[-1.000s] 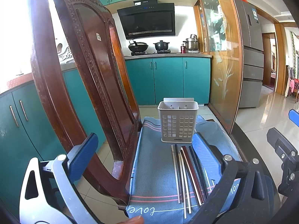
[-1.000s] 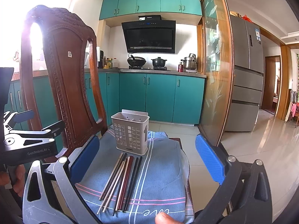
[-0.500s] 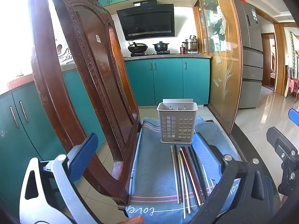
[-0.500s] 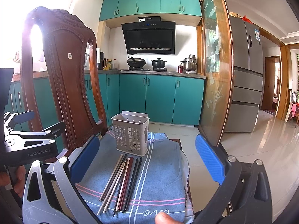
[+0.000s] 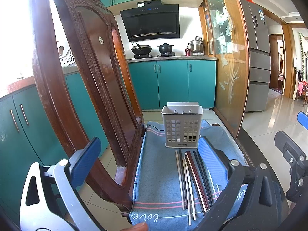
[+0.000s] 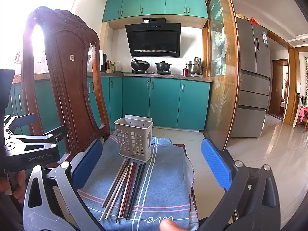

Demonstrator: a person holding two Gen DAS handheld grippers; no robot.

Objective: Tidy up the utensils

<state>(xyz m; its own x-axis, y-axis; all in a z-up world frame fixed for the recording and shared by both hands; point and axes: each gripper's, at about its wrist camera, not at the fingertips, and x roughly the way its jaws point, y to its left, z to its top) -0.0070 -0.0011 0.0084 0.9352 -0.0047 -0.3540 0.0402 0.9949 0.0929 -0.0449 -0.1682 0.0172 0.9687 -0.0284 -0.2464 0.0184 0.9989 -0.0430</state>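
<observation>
Mid-frame, my grey slotted utensil holder (image 5: pixel 182 128) looks empty; chopsticks (image 5: pixel 192 181) lie below on cloth (image 5: pixel 159 173) reading "love". My left gripper (image 5: pixel 148 165) and right gripper (image 6: pixel 152 165) are both released.

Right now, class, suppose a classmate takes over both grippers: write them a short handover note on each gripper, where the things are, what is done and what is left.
Left gripper: open, holding nothing, low in front of the chair seat.
Right gripper: open, holding nothing, also facing the seat.
Chopsticks: a loose bundle of light, dark and reddish sticks lying flat on the blue cloth, tips toward the basket.
Basket: upright on the cloth just beyond the chopsticks; no chopsticks show in it.
Done: nothing moved into the basket yet.
Left: pick up the chopsticks and stand them in the basket.
</observation>
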